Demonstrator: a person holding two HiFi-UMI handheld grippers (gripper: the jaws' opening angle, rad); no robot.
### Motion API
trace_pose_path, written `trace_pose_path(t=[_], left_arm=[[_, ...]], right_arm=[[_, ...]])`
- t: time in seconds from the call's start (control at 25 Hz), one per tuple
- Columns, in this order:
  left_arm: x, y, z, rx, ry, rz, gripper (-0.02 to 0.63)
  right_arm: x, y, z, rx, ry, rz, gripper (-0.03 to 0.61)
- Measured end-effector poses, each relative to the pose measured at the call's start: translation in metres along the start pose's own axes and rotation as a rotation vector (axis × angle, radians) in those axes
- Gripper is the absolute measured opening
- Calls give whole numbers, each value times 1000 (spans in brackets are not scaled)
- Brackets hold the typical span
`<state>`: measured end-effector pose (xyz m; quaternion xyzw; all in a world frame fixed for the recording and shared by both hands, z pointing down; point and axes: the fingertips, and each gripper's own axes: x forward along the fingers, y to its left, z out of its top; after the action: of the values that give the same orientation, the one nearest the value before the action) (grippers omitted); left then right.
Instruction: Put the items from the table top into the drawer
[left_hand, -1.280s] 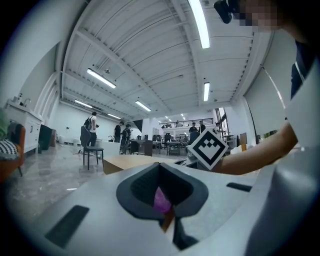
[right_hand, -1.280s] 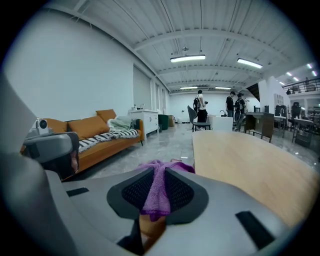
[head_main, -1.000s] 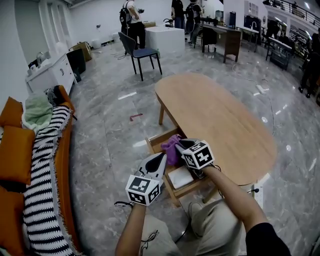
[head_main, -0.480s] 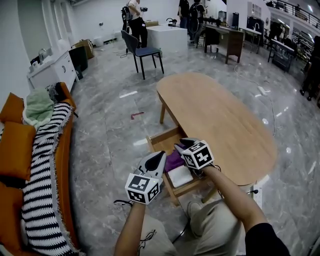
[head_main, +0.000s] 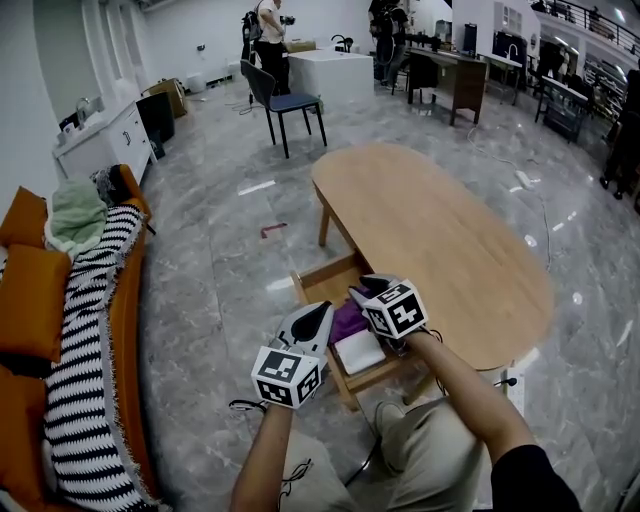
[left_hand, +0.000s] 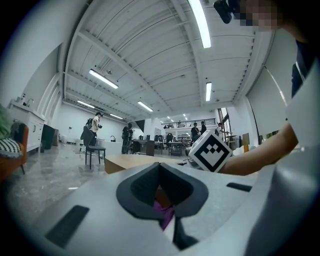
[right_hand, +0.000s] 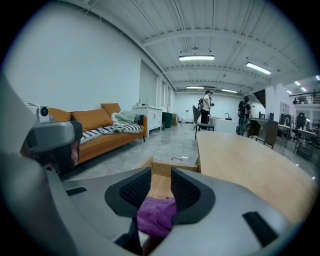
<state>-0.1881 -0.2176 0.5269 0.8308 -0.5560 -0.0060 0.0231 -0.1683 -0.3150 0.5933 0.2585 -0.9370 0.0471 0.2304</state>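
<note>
Room first. The light wooden oval table (head_main: 440, 240) has its long edge just right of my grippers. The open light wooden drawer (head_main: 318, 278) sticks out from under that edge towards my knees. Its wooden walls box in the working space on all sides. The far wall shows straight ahead in the right gripper view. Left of the drawer is open grey marble floor (head_main: 220, 270). The orange sofa (head_main: 128, 320) with a black-and-white striped blanket (head_main: 85, 370) sits well apart at far left.

The crumpled purple cloth (head_main: 347, 322) lies inside the drawer, in its middle part. It is soft and folded over itself. A flat white rectangular item (head_main: 360, 352) lies just beside it, towards the drawer front.

The right gripper (head_main: 358, 293) hangs over the drawer, tilted down. Its jaws have just been opening and stand narrowly apart. The cloth shows below the gap, and the pads are not pressing it.

The left gripper (head_main: 322, 312) sits by the drawer's left wall, held level. Its jaws are closed together with nothing in them. A bit of purple shows beyond the tips.
</note>
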Motion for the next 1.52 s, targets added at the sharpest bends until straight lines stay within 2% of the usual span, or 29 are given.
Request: trace_pose_path(t=[0.4,0.64,0.88,1.52], left_arm=[[0,-1,2,4,-2,-5,3],[0,-2,8,8,-7,-11,3],[-6,-1,14,8,-16,-11,3],[-15,1,28,12,-44,-15,3]], right_arm=[[-4,-2,-1,20,-15,-4,114],[-18,-2,12,40,-56,-10,54],[-40,5,27,7,-103,-23,20],[-86,27,59,70,-246,-8,20]])
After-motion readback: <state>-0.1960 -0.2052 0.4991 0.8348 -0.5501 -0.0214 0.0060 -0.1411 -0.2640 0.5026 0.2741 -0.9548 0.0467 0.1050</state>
